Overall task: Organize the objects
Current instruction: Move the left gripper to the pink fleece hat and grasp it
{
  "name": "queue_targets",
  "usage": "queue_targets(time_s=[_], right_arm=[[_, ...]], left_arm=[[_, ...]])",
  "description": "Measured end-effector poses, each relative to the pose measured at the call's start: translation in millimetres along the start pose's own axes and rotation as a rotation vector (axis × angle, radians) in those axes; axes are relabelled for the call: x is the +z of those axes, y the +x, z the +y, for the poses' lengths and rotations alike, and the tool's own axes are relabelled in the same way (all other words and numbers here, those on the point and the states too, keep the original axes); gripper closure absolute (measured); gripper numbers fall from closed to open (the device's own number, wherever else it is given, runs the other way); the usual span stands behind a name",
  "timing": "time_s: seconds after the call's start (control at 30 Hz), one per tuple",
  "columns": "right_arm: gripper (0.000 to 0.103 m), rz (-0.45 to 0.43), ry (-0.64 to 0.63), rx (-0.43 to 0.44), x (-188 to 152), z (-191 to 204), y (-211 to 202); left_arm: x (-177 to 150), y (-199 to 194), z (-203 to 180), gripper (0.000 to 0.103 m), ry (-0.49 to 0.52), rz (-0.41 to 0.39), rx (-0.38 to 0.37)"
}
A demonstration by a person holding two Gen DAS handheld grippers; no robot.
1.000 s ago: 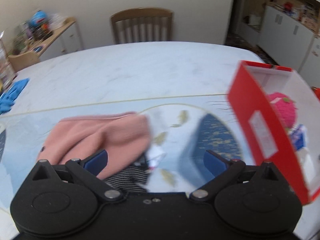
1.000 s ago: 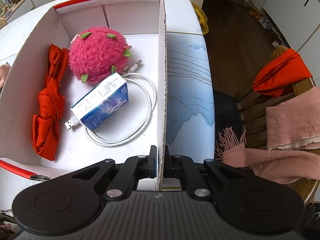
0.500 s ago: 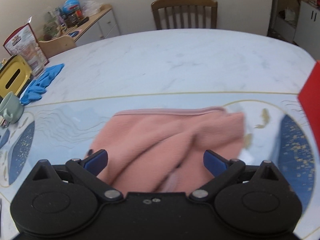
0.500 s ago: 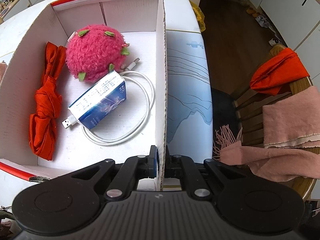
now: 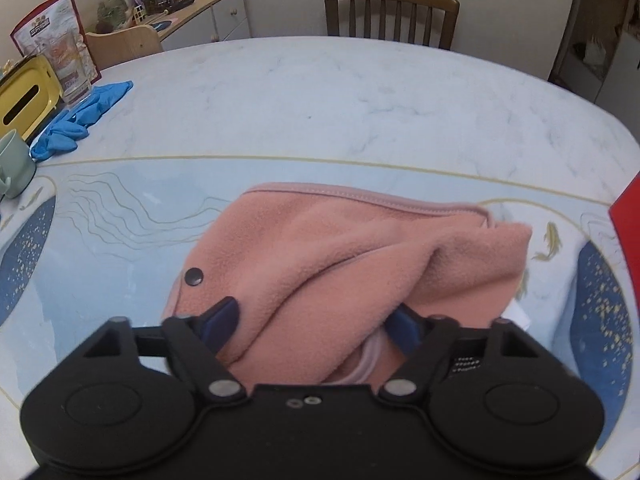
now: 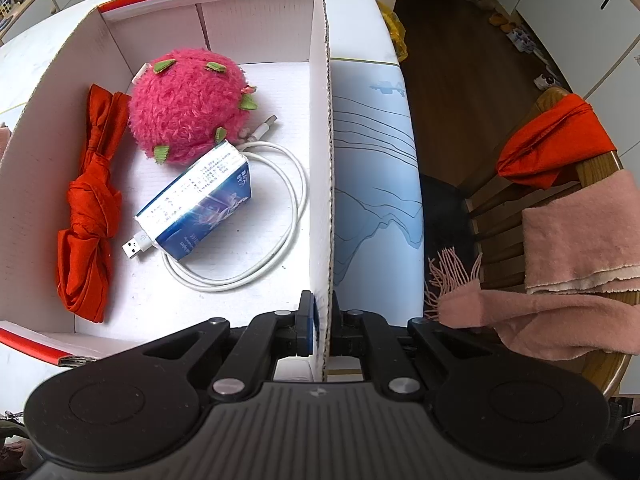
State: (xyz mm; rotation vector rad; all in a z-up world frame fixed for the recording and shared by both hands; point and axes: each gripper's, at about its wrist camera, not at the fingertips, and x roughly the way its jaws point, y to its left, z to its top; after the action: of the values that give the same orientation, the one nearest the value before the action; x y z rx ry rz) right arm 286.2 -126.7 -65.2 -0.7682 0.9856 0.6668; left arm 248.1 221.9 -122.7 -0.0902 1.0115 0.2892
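- Pink fleece garment lies bunched on the patterned table mat, filling the middle of the left wrist view; a dark snap button shows at its 9 o'clock edge.
- Left gripper straddles the near fold of the fleece and its jaws are closing; the blue pads sit against the cloth, the right one half buried under a fold, so a firm pinch cannot be made out.
- Something white peeks from under the fleece at 4 o'clock, mostly hidden.
- At 3 o'clock only a red sliver of the box enters the frame.
- At 9 to 10 o'clock, blue gloves, a green mug cut by the edge, and a yellow box.
- Right gripper is clamped tight on the cardboard wall of the box.
- Inside the box: a pink plush ball, a blue-and-white carton over a coiled white cable that it partly covers, and a knotted red cloth.
- At 3 o'clock a chair carries a red cloth and a pink scarf, both cropped.
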Motion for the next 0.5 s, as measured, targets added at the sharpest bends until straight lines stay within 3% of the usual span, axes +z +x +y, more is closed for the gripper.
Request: queue_targets(time_s=[0.1,0.17,0.27,0.5], right_arm=[[0.098,0.000,-0.001,0.002,0.1,0.0,0.1],[0.098,-0.001,0.000,0.003,-0.4,-0.4,0.1],[0.098,-0.004,-0.001,0.005,-0.9,-1.1,0.1],[0.098,-0.011,0.000,0.013,-2.6,-2.9,-0.5]], left_arm=[[2.7,-6.3,3.3,0.049,-0.028,-0.010,-0.025],[5.7,-8.4,6.9,0.069,-0.034,-0.016,-0.033],[9.0,-17.5,6.4,0.085,-0.041,-0.027,-0.040],[19.0,-53.9,0.7,0.091,-0.016,-0.069,-0.070]])
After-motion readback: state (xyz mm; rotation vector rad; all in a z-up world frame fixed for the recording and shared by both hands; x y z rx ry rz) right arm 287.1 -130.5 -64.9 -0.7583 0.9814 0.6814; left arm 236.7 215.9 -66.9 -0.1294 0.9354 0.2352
